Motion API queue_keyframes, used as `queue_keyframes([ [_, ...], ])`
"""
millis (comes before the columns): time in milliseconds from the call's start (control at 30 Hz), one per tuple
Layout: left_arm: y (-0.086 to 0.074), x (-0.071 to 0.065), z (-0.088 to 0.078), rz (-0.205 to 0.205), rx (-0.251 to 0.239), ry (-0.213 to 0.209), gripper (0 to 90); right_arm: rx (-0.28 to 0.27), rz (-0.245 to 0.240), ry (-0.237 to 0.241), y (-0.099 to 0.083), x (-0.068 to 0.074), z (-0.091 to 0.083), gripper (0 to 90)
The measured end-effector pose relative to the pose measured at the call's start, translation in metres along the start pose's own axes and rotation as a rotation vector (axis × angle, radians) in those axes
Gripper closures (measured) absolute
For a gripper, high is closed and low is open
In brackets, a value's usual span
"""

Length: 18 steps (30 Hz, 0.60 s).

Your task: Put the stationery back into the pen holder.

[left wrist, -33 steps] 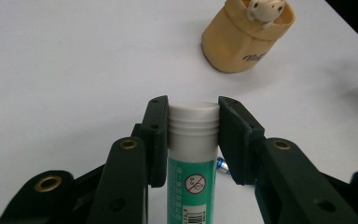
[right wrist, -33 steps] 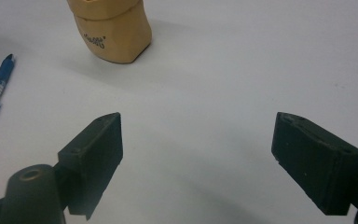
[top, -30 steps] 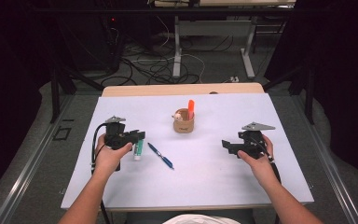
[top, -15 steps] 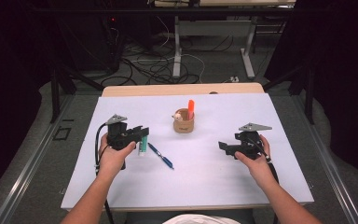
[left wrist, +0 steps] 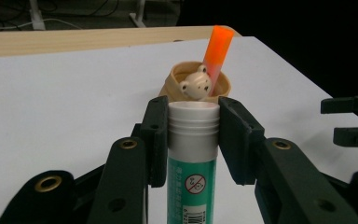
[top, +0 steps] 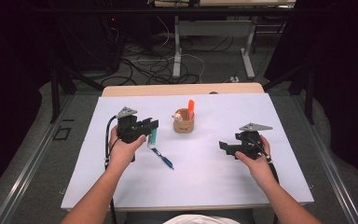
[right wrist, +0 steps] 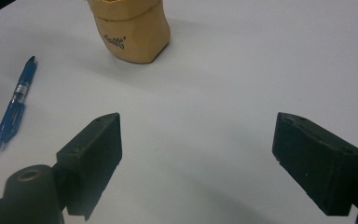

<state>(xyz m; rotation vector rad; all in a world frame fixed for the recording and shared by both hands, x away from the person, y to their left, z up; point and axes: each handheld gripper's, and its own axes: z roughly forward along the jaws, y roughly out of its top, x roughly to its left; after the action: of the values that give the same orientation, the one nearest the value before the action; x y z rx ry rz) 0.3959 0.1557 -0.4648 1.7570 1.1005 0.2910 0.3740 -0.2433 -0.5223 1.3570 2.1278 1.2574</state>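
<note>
Left gripper [left wrist: 193, 140] pinches the green glue stick [left wrist: 192, 158], its long side pointing at the bear cup [left wrist: 196, 86] just ahead, right gripper [right wrist: 198, 158] spread.

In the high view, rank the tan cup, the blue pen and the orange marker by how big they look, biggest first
1. Tan cup.
2. Blue pen, long but thin.
3. Orange marker; partly sunk in the cup, so its full size is hidden.
</note>
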Motion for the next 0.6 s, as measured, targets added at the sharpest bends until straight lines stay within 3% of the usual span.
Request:
queue_keyframes([
  [300,0.031,-0.014,0.021,0.026,-0.054,-0.006,65.6,-0.001,0.008,-0.002,0.000,-0.003,0.000,15.4],
  [600,0.056,-0.020,0.039,0.011,-0.107,-0.002,65.6,-0.003,0.008,-0.001,0.000,-0.004,-0.001,15.5],
])
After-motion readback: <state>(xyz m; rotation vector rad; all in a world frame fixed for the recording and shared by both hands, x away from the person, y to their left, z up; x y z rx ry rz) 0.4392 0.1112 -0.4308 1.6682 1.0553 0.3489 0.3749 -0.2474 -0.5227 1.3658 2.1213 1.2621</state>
